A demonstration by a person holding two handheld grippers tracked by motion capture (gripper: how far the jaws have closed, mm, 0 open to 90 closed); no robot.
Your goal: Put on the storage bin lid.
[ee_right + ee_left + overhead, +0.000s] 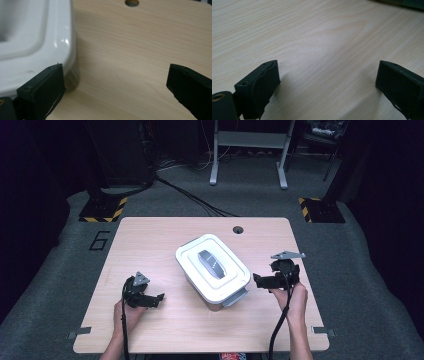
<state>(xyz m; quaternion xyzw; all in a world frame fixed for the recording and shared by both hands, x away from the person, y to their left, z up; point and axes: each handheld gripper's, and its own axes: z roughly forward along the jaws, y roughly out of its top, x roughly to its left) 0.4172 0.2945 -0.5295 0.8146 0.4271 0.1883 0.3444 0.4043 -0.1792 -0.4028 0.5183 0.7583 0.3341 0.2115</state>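
A white plastic box (212, 270) with a snap-on lid and a grey handle (211, 262) lies at an angle in the middle of the wooden table (150, 240). My right gripper (256, 280) is just right of the box, open, with bare wood between its jaws. In the right gripper view the box's rounded corner (32, 37) sits beside the left jaw of that gripper (115, 75). My left gripper (156, 300) rests near the table's front left, apart from the box. The left gripper view has its jaws wide apart, and the gripper (327, 75) is open over plain wood.
A round cable hole (238, 229) is in the table near the far edge, also in the right gripper view (131, 3). Grey carpet surrounds the table. Cables (195, 200) and a metal stand (248, 150) are on the floor behind.
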